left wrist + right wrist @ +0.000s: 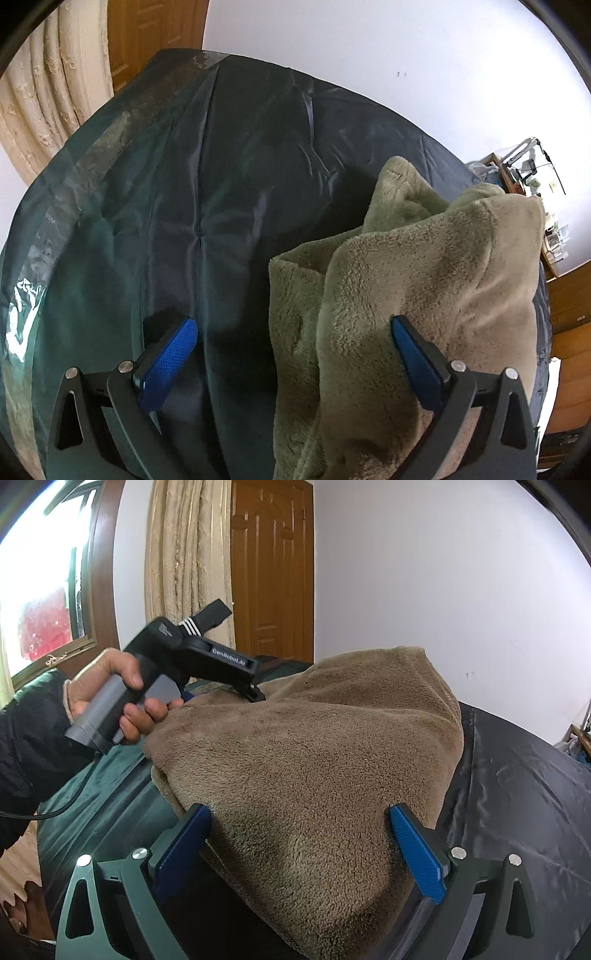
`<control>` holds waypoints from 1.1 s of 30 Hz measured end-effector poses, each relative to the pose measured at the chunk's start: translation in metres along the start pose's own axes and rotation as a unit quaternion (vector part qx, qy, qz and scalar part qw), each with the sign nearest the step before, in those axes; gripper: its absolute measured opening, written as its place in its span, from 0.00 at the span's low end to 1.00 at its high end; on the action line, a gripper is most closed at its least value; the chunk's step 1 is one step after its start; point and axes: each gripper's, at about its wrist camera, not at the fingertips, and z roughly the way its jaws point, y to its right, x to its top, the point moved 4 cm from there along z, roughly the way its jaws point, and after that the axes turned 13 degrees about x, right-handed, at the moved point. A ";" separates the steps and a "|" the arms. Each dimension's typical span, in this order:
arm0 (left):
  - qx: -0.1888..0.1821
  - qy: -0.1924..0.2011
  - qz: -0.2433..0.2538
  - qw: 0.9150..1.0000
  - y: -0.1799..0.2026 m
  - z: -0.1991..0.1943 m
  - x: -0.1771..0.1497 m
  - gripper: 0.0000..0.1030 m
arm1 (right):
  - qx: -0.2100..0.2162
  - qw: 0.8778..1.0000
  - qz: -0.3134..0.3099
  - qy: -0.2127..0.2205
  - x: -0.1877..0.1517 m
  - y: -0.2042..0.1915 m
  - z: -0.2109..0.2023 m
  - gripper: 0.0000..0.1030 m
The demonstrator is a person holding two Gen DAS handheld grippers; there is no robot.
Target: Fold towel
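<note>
A plush tan towel [303, 746] lies in a bunched, doubled-over heap on a dark shiny cover [517, 775]. My right gripper [299, 830] stands open, its blue pads wide apart on either side of the towel's near end, with no clear squeeze on it. In the left wrist view the towel [424, 277] fills the right half, its folds raised. My left gripper [291, 343] is open: the left pad hangs over the bare cover [221, 166] and the right pad rests against the pile. A hand [118, 698] holds the left gripper's black body [207, 657] at the towel's far left edge; its fingertips are hidden there.
A beige curtain [177, 561] and a wooden door [273, 568] stand behind the covered surface, with a window [40, 579] at the left. A cluttered shelf [532, 177] sits at the far right by the white wall. A black cable [55, 808] trails from the left handle.
</note>
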 end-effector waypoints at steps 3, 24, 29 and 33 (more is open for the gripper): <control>-0.002 -0.005 0.001 1.000 -0.002 0.001 0.000 1.00 | -0.001 1.000 -0.001 -0.001 -0.001 -0.001 -0.001 0.96; -0.172 -0.054 0.045 0.983 0.007 -0.003 -0.007 1.00 | 0.001 1.000 0.001 -0.003 0.000 -0.001 0.000 0.99; -0.166 -0.067 0.051 0.982 0.007 0.009 -0.017 1.00 | 0.000 1.000 -0.001 -0.004 0.000 -0.001 0.001 0.99; -0.167 -0.064 0.059 0.982 0.007 0.010 -0.013 1.00 | 0.001 1.000 0.001 -0.003 0.001 0.000 0.001 0.99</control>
